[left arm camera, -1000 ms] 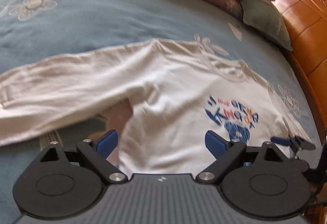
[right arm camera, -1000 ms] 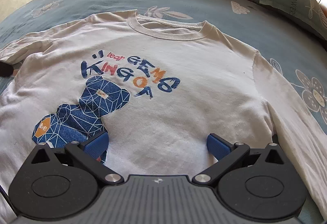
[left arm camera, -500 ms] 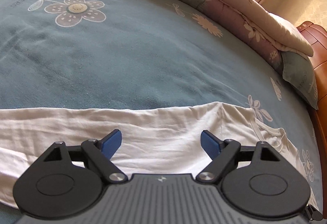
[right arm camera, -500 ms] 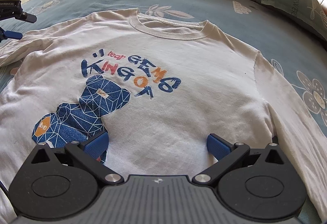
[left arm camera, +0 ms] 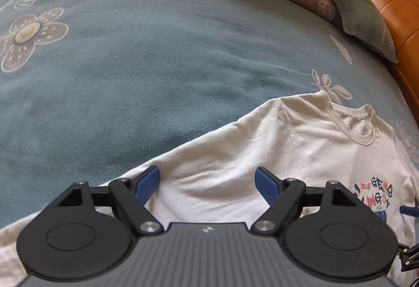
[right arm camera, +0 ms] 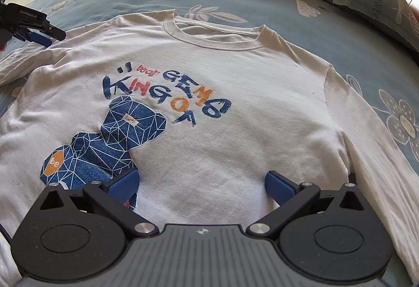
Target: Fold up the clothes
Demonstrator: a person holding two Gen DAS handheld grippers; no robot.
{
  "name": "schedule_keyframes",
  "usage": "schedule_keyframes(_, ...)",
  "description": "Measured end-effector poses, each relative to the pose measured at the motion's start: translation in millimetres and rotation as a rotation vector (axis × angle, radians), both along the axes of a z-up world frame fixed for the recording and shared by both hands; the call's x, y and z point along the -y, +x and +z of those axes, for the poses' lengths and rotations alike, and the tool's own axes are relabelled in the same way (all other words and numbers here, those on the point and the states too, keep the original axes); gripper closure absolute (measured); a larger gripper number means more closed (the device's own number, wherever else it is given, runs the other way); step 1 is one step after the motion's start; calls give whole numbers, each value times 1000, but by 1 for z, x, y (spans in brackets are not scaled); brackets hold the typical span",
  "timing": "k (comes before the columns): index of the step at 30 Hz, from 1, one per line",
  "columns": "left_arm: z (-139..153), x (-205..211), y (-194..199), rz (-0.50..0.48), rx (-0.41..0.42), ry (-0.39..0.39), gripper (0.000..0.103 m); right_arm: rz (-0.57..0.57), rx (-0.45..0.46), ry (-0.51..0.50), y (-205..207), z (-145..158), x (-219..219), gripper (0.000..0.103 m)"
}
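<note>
White long-sleeve shirt [right arm camera: 235,93] lay flat on bed [left arm camera: 131,64]; left gripper [left arm camera: 207,182] jaws were closing over sleeve [left arm camera: 209,177], not yet gripping; right gripper [right arm camera: 201,182] gaped above hem.

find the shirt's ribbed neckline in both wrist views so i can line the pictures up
Left wrist view: the ribbed neckline sits at the far right, mid-height, past the open left gripper.
Right wrist view: the ribbed neckline lies upper centre, above the chest lettering.
Shared landmark: the green pillow in the upper right of both views.
</note>
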State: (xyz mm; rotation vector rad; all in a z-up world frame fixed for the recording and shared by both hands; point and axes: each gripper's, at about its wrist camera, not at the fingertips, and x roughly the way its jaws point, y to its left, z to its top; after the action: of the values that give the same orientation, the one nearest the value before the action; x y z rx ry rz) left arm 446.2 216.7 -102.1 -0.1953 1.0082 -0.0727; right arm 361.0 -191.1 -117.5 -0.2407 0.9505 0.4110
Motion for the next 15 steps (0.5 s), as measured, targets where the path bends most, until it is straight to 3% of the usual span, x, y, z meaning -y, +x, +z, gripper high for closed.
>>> schedule_keyframes(1,7,4,-1,-13,10,26,25,-5,-1,-1,0,0,0,0)
schedule_keyframes(4,17,22,-11,-118,34,-32,23,-21,-2,-4,-1,0,-1,0)
schedule_keyframes(7,2,40,-10,-206,-40,-89,24,-26,4,-3,-2,0,-1,0)
schedule_keyframes(9,-11,33,-5,-176,-62,-109,24,-28,6,-3,-2,0,-2,0)
schedule_keyframes(12,-14,5,8,-129,-7,-94,28,-30,6,-2,-3,0,-2,0)
schedule_keyframes(15,-10,-4,19,-152,-11,-51,32,-28,13,3,-4,-1,-1,0)
